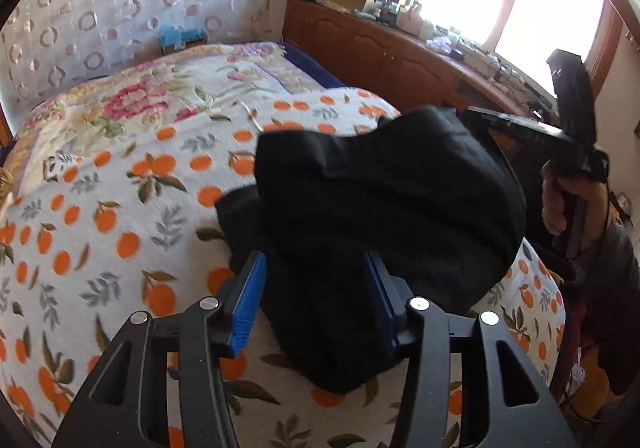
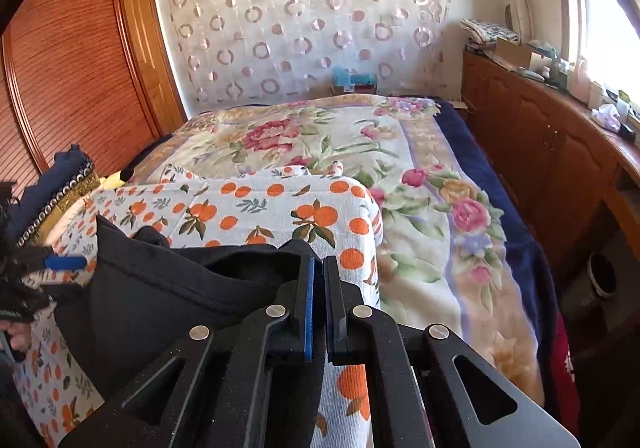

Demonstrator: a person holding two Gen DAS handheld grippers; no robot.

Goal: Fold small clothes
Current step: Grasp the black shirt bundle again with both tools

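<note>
**A:** Where do we have the black garment (image 1: 384,199)?

**B:** It sits bunched on the orange-print blanket (image 1: 120,207), near the front edge of the bed. In the left wrist view a thick fold of it runs between the blue pads (image 1: 249,304) of our left gripper (image 1: 316,302).

**A:** Are we pinching it there?

**B:** We cannot say for sure. The jaws stand partly apart with cloth filling the gap between them, and the right pad is touching the fabric, but whether both pads press on it we cannot tell.

**A:** And our right gripper (image 2: 319,304)?

**B:** Clenched. In the right wrist view its two blue pads stand almost together, only a narrow slit between them, and the upper right corner of the garment rises into that slit, so we are nipping the cloth there.

**A:** What lies around it?

**B:** A floral quilt (image 2: 320,139) beyond the blanket, a wooden cabinet (image 2: 540,143) under the window, and a circle-patterned curtain (image 2: 304,19) at the far wall.
</note>
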